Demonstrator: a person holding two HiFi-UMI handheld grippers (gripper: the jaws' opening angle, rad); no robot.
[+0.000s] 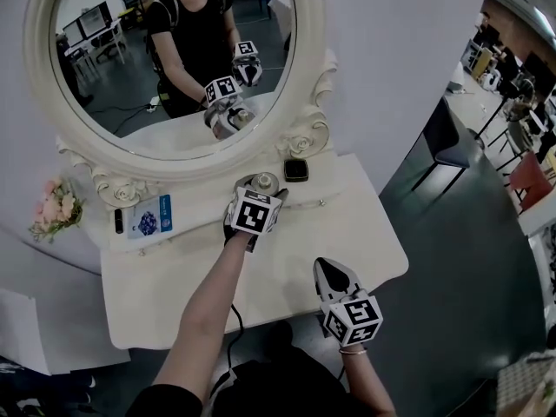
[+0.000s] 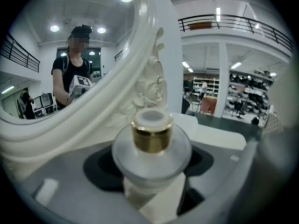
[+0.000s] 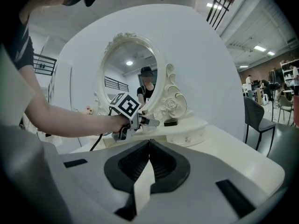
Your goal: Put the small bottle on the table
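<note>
Upper left: large oval mirror in an ornate white carved frame (image 1: 187, 165). Left edge, mid-height: bunch of pink flowers (image 1: 56, 208). Below the frame: flat blue-and-white packet (image 1: 149, 218) (print unreadable) and small black square case (image 1: 296, 169). Right: dark chair (image 1: 447, 142).

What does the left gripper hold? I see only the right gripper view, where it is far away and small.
Observer: In its own view the left gripper is shut on a small bottle, frosted, with a gold collar.
Operator: Is there free table near it?
Observer: The head view shows bare table top just in front of the shelf, where the bottle is held.
Operator: Is anything else on that shelf, to the bottle's left?
Observer: Yes, a blue-and-white packet lies there.
</note>
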